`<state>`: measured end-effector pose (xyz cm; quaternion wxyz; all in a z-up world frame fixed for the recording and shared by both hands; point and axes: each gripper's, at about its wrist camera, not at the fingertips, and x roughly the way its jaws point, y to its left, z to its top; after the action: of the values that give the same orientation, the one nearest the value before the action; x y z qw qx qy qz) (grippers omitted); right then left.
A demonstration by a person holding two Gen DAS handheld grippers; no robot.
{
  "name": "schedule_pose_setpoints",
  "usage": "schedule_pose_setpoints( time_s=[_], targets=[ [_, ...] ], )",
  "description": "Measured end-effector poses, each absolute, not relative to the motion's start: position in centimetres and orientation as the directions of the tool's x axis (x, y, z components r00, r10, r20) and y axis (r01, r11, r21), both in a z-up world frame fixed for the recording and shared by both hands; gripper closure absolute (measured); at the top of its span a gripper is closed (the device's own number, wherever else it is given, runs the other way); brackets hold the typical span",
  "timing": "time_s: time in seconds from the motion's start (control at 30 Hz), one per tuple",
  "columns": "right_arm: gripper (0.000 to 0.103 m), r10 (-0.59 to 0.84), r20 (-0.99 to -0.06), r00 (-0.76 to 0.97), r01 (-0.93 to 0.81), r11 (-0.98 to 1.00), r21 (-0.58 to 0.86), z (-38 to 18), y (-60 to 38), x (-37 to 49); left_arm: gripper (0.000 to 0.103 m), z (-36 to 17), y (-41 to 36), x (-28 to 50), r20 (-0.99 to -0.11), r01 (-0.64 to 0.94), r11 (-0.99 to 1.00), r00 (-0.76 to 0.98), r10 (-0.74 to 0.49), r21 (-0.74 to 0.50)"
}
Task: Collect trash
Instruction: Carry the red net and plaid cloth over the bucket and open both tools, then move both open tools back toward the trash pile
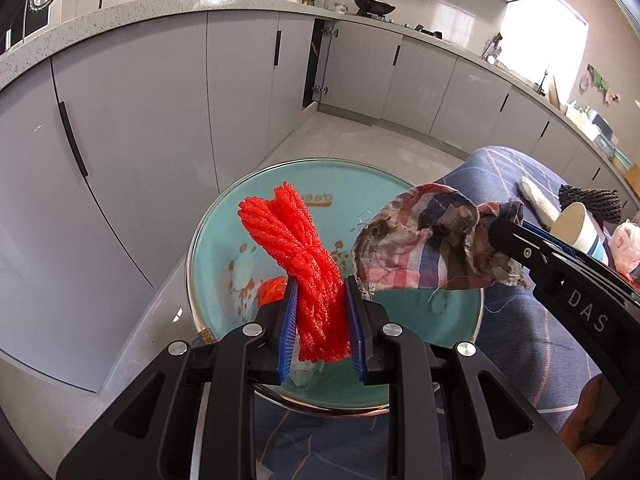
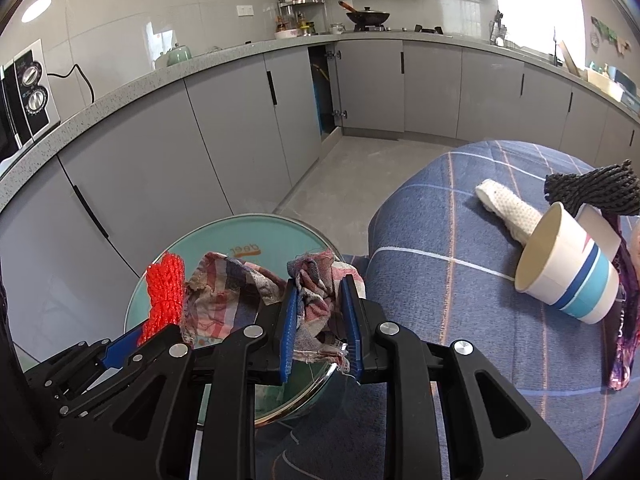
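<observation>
My left gripper [image 1: 320,324] is shut on a red foam net [image 1: 296,256] and holds it over a round teal bin [image 1: 216,240] with a steel rim. My right gripper [image 2: 320,328] is shut on a frayed plaid rag [image 2: 316,280] and holds it over the same bin [image 2: 256,240]. In the left wrist view the rag [image 1: 420,240] hangs just right of the red net, and the right gripper comes in from the right. In the right wrist view the red net [image 2: 164,292] shows at the left. A bit of orange net [image 1: 272,288] lies inside the bin.
A table with a blue checked cloth [image 2: 440,240] stands right of the bin. On it lie a paper cup [image 2: 568,276] on its side, a white foam net [image 2: 508,208], a black net [image 2: 592,192] and a purple wrapper [image 2: 620,340]. Grey kitchen cabinets [image 2: 240,128] line the far side.
</observation>
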<state>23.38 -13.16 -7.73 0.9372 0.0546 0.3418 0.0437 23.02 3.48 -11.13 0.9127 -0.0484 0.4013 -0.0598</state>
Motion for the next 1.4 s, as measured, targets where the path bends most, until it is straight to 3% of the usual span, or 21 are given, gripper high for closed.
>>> schedule_pose_setpoints(
  time_s=[0.17, 0.3, 0.43, 0.77, 0.9, 1.03, 1.4],
  targets=[
    [0.067, 0.149, -0.642, 0.752, -0.069, 0.987, 0.148, -8.3, -12.9, 23.8, 0.078, -11.5, 3.5, 23.2, -0.738, 0.06, 0.991, 0.663, -0.127, -0.117],
    [0.064, 0.146, -0.619, 0.772, -0.063, 0.986, 0.154, -7.8, -13.2, 23.1, 0.074, -11.5, 3.4, 23.2, -0.745, 0.045, 0.994, 0.659, -0.103, -0.098],
    [0.064, 0.141, -0.6, 0.788, -0.043, 0.984, 0.175, -7.0, -14.1, 22.3, 0.049, -11.2, 3.2, 22.9, -0.739, 0.02, 0.998, 0.671, -0.059, -0.061],
    [0.059, 0.137, -0.586, 0.798, -0.019, 0.979, 0.203, -6.1, -16.1, 19.8, 0.023, -9.8, 2.6, 21.2, -0.712, -0.016, 1.0, 0.703, -0.003, -0.02],
    [0.055, 0.127, -0.582, 0.803, -0.004, 0.978, 0.208, -5.9, -17.1, 18.9, 0.022, -9.2, 1.9, 20.7, -0.705, -0.01, 1.0, 0.709, -0.004, -0.016],
    [0.049, 0.112, -0.577, 0.809, 0.022, 0.975, 0.22, -5.8, -18.6, 18.0, 0.013, -8.6, 0.9, 20.2, -0.697, -0.01, 1.0, 0.717, 0.0, -0.009],
    [0.046, 0.066, -0.568, 0.821, 0.09, 0.966, 0.243, -5.7, -22.5, 15.4, 0.006, -7.5, -2.5, 18.5, -0.682, 0.053, 0.998, 0.73, -0.05, -0.016]
  ],
)
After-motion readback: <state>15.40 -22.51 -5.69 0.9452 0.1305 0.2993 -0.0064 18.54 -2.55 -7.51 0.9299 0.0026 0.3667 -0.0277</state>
